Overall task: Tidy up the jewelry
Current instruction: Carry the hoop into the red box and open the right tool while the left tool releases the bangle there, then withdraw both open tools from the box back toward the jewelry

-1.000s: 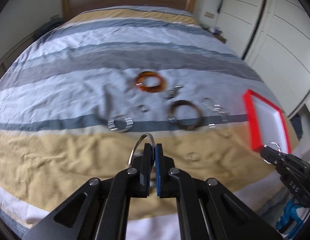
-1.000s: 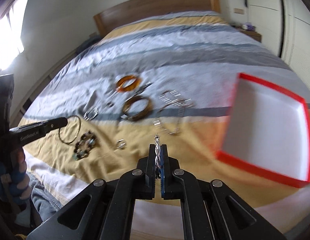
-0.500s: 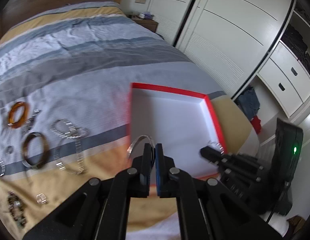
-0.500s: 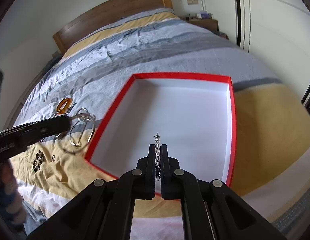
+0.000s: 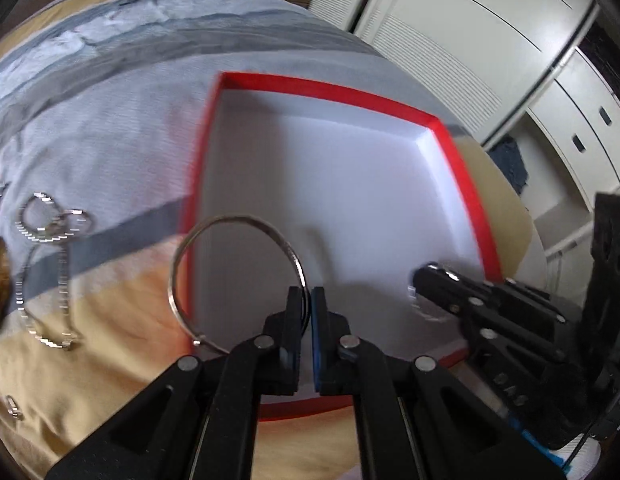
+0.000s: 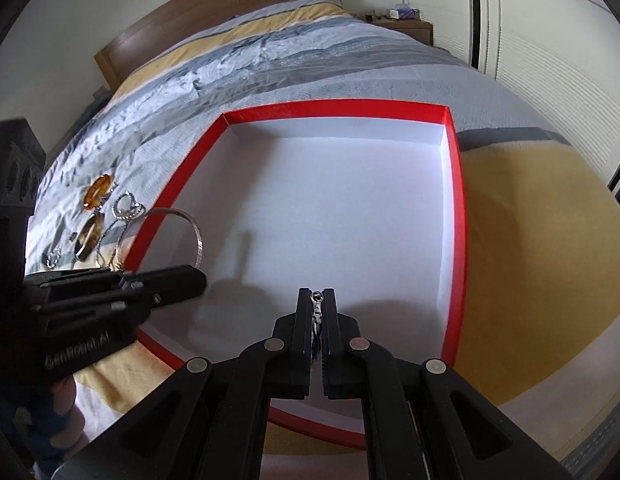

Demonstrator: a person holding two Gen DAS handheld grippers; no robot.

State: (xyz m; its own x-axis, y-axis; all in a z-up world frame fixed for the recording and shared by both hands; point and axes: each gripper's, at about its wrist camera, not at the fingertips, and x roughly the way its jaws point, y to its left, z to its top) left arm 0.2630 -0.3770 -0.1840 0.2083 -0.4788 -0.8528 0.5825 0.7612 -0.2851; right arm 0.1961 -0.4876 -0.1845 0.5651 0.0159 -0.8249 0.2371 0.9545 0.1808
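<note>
My left gripper (image 5: 306, 300) is clamped on a thin silver bangle (image 5: 234, 280), my right gripper (image 6: 317, 304) pinched on a twisted silver chain (image 6: 317, 312). Ahead of both jaws lies the red-rimmed box (image 6: 456, 208), its white floor bare. A second ago both hung over the bedspread (image 6: 270, 60). The chain's form is mostly hidden.

Black left tool (image 5: 305, 300), blue pad, silver screws; black right tool (image 6: 317, 304).
</note>
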